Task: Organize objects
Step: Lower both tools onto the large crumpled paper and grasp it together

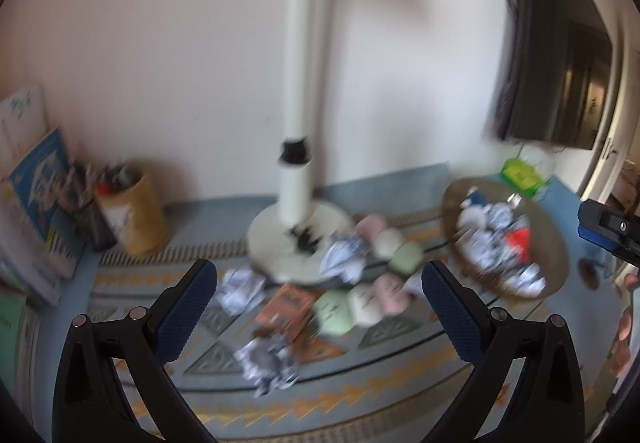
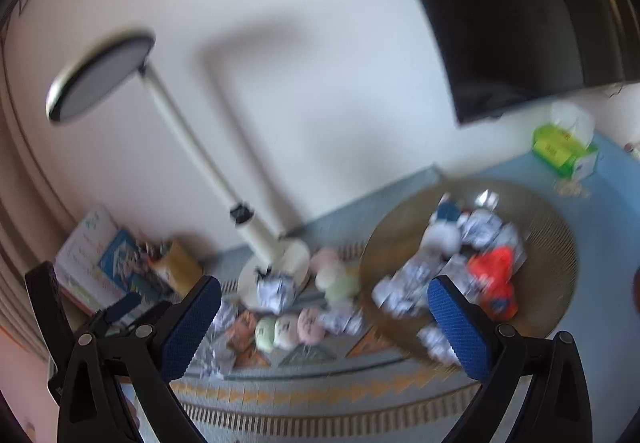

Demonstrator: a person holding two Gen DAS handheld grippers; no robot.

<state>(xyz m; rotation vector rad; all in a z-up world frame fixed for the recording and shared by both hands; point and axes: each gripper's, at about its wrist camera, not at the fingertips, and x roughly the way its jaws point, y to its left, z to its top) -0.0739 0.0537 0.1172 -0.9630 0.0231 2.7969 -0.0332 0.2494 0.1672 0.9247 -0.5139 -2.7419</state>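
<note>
Left wrist view shows us crumpled paper balls (image 1: 267, 363) scattered on a patterned mat (image 1: 360, 395), among pastel round cushions (image 1: 362, 305) and an orange packet (image 1: 285, 309). More crumpled paper fills a round woven tray (image 1: 556, 243) to the right, together with a red object (image 1: 519, 239); in the right wrist view the same tray (image 2: 552, 227) sits just ahead of our right gripper (image 2: 324, 327). Our left gripper (image 1: 320, 311) hangs above the mat with its jaws spread wide and nothing between them. Our right gripper is likewise spread and empty. Behind the clutter a white desk lamp (image 1: 300, 83) stands on its round base, a yellowish pen cup (image 1: 134, 211) and books (image 1: 36, 183) sit at the left, and a green tissue box (image 2: 564, 151) lies beyond the tray beneath a dark monitor (image 2: 520, 3). Both views are blurred.
</note>
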